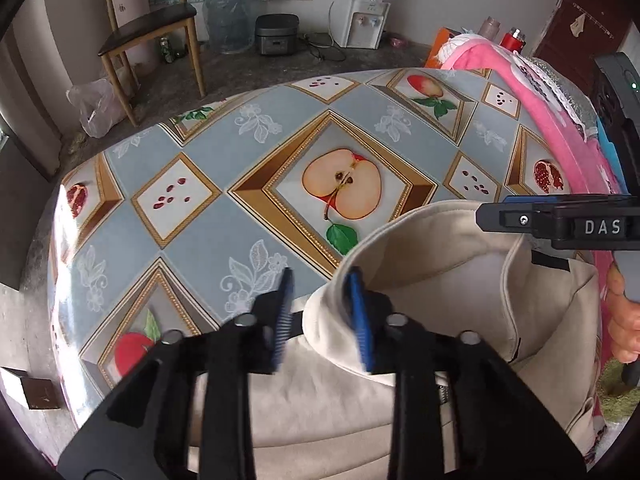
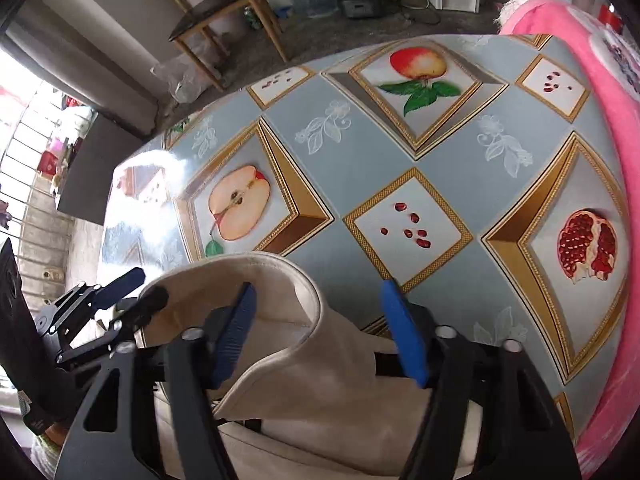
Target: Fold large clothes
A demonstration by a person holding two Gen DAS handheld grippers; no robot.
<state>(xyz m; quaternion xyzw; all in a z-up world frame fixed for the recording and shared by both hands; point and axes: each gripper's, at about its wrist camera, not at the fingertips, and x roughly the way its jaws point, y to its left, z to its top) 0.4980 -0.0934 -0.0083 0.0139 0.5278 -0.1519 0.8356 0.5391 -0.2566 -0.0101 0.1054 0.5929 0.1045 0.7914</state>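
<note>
My left gripper (image 1: 322, 316) hangs over the near edge of the table (image 1: 208, 240), its blue pads (image 1: 358, 312) spread apart; the right pad sits against the rim of the cream garment's (image 1: 440, 280) collar, nothing pinched. The garment lies at the near side of the table, collar facing the apple print (image 1: 342, 184). My right gripper (image 2: 320, 332) also stands wide, its pads on either side of the collar (image 2: 280, 280) without closing on it. Further right, a pink cloth (image 2: 600, 80) lies along the table's edge.
</note>
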